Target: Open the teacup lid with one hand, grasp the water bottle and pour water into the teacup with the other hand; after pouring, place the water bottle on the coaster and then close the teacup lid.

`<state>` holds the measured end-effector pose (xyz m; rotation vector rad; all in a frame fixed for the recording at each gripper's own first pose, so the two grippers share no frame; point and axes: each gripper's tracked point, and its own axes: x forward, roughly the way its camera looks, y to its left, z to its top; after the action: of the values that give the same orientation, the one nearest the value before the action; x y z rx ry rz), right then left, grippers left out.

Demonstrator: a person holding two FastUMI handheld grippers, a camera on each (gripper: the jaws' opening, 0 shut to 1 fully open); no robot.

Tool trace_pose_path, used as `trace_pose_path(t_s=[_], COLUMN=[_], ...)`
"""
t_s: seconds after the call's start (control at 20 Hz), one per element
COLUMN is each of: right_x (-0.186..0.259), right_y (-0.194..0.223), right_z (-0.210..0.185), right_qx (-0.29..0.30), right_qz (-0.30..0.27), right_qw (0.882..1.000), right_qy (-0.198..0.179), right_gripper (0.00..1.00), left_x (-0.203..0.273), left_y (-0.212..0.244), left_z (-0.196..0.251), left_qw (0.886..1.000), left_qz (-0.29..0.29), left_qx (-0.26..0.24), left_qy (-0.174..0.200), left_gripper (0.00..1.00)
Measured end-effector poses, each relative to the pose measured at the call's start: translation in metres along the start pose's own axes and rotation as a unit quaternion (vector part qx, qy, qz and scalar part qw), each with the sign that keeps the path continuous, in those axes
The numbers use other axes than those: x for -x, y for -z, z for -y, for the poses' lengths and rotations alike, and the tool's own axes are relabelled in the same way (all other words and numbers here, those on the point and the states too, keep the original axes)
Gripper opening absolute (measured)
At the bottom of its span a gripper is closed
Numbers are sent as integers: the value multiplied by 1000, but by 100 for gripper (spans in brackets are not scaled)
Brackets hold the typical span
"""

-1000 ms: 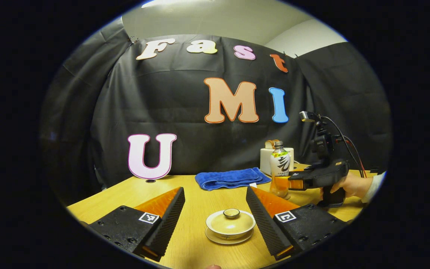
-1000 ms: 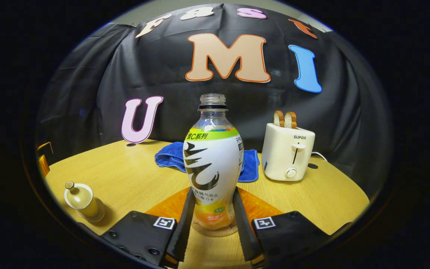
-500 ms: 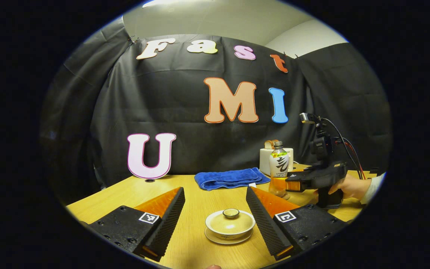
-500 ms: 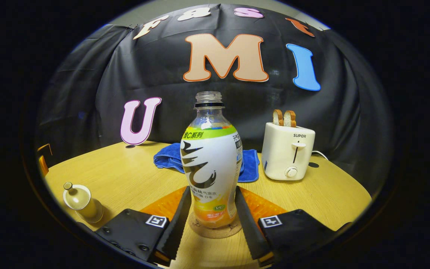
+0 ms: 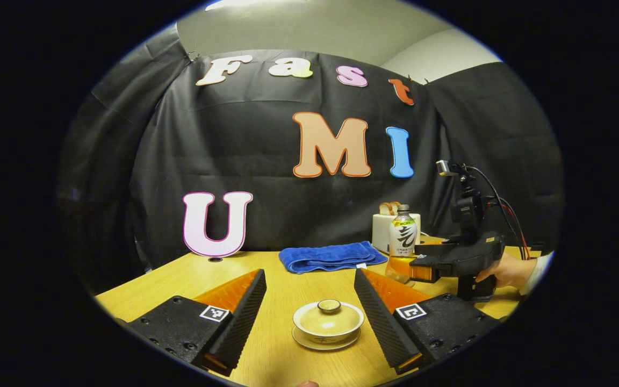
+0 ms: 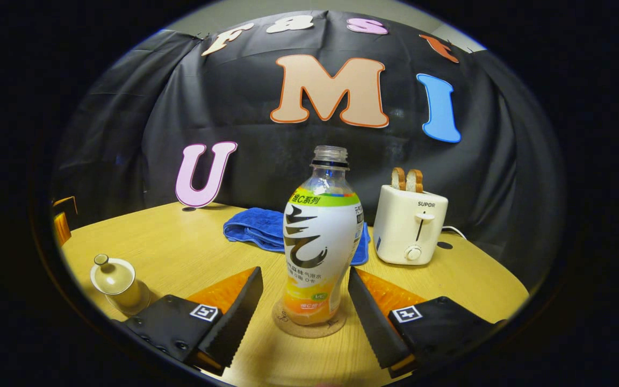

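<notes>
Since a second ago, the right gripper (image 6: 304, 306) has let go of the water bottle (image 6: 320, 252) and drawn back a little. In the right gripper view its fingers stand spread, one to each side of the bottle and clear of it, and the bottle stands upright on the round cork coaster (image 6: 309, 325) just ahead of the fingertips. A white toaster (image 6: 411, 231) and a folded blue towel (image 6: 253, 228) lie farther off, and the lidded teacup (image 6: 116, 282) sits well off to this gripper's left.

In the left gripper view, the left gripper (image 5: 309, 312) is open and empty, with the teacup (image 5: 328, 325) on its saucer between the fingers, slightly ahead, its lid (image 5: 329, 316) on. The right gripper (image 5: 430, 266) shows far to the right, beside the bottle (image 5: 402, 239).

With the bottle set down and the lid on, the task looks essentially done, though I cannot tell whether water is in the cup. What remains is likely withdrawing both grippers without nudging bottle or cup.
</notes>
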<state>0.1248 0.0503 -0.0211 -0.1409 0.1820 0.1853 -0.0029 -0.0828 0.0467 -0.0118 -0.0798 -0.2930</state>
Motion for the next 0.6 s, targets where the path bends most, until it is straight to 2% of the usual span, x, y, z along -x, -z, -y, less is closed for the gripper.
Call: trace_pose_path(t_s=[0.05, 0.1, 0.25, 0.3, 0.35, 0.5, 0.55, 0.6], right_x=[6, 13, 42, 52, 62, 92, 101, 109], right_y=[-2, -5, -11, -14, -18, -24, -24, -24], right_z=[1, 2, 5, 5, 6, 9, 9, 10], right_qx=[3, 4, 3, -2, -10, -36, -42, -46], right_qz=[5, 10, 28, 35, 41, 52, 53, 55], right_qw=[1000, 1000, 1000, 999, 999, 997, 997, 997], right_qy=[2, 5, 14, 17, 21, 33, 36, 42], right_gripper=[100, 95, 95, 100, 95, 95, 100, 95], left_x=[2, 3, 8, 9, 11, 15, 17, 18], left_y=[-3, -4, -10, -10, -11, -5, -4, -1], left_z=[1, 2, 2, 3, 1, -5, -8, -11], left_qw=[1000, 1000, 1000, 1000, 1000, 1000, 999, 999], left_qz=[2, 4, 10, 12, 12, 6, 3, 0], left_qx=[-2, -4, -4, -3, -1, 9, 13, 16], left_qy=[0, 0, -4, -5, -11, -28, -34, -42], left_gripper=[96, 96, 96, 96, 96, 96, 96, 96])
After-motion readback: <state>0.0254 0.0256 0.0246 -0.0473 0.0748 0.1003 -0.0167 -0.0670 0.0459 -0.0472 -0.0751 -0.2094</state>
